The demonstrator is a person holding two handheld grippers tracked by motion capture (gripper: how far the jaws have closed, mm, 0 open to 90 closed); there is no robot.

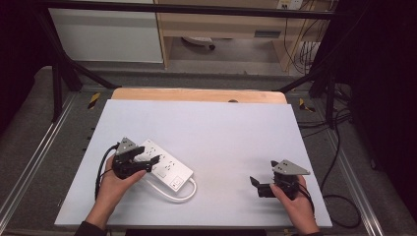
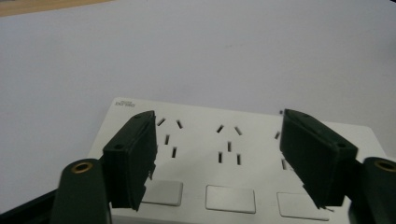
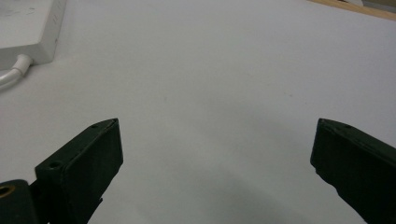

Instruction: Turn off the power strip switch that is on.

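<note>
A white power strip (image 1: 167, 168) lies at the front left of the white tabletop (image 1: 216, 132), its white cable (image 1: 173, 195) looping toward the front edge. My left gripper (image 1: 147, 155) hovers over the strip's left end with its jaws apart. In the left gripper view the power strip (image 2: 224, 140) shows socket slots and square switches between the jaws of the left gripper (image 2: 218, 114), which stand apart and clamp nothing. My right gripper (image 1: 263, 173) rests open at the front right, well away from the strip. The right gripper (image 3: 218, 123) has only bare tabletop between its jaws.
A corner of the power strip (image 3: 28, 28) and its cable (image 3: 9, 77) appear far left in the right gripper view. A wooden strip (image 1: 196, 94) borders the table's back edge. Metal frame legs and black cables (image 1: 339, 196) lie on the floor around the table.
</note>
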